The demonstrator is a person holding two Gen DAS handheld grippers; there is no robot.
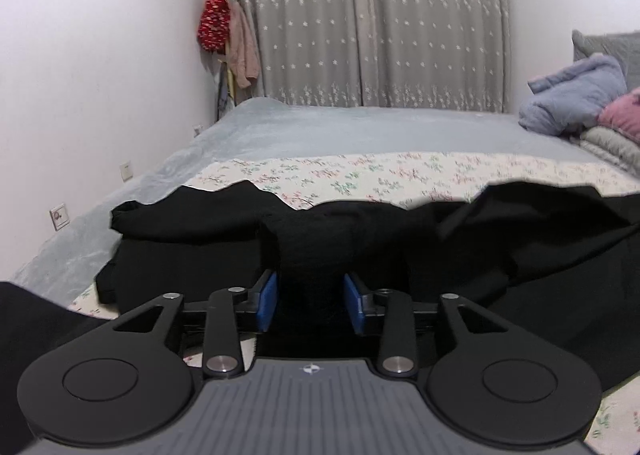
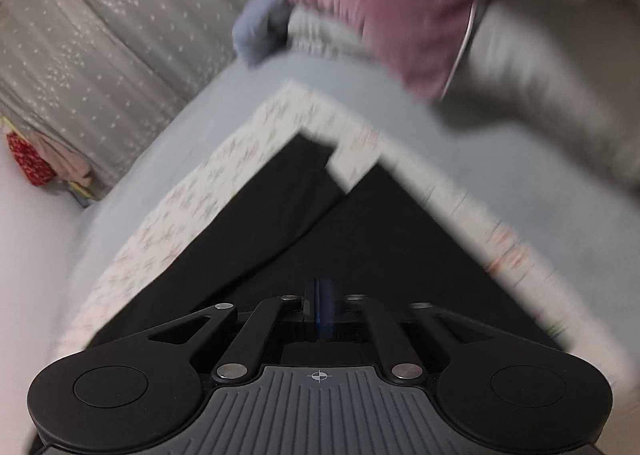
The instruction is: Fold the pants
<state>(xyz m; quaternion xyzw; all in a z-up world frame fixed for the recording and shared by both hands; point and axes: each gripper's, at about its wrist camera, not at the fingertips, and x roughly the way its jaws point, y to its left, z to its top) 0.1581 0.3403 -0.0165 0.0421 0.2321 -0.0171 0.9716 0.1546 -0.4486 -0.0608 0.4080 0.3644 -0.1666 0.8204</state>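
Black pants [image 1: 520, 255] lie crumpled across a floral sheet [image 1: 360, 171] on the bed. My left gripper [image 1: 311, 295] sits low over them with its blue pads [image 1: 269, 297] apart. A raised fold of the black cloth stands between the pads, which do not seem to pinch it. In the blurred right wrist view the pants [image 2: 360, 235] lie flat, two legs reaching toward a corner of the floral sheet [image 2: 200, 191]. My right gripper [image 2: 323, 307] hovers over them with its blue pads together. I see no cloth between them.
A pile of folded clothes and bedding, lilac [image 1: 576, 95], pink [image 2: 380, 7] and grey, sits at the bed's right side. A grey-blue blanket [image 1: 320, 127] covers the bed. The star curtain [image 1: 372, 15] hangs behind, a white wall [image 1: 80, 95] runs along the left, and garments [image 1: 216, 15] hang in the corner.
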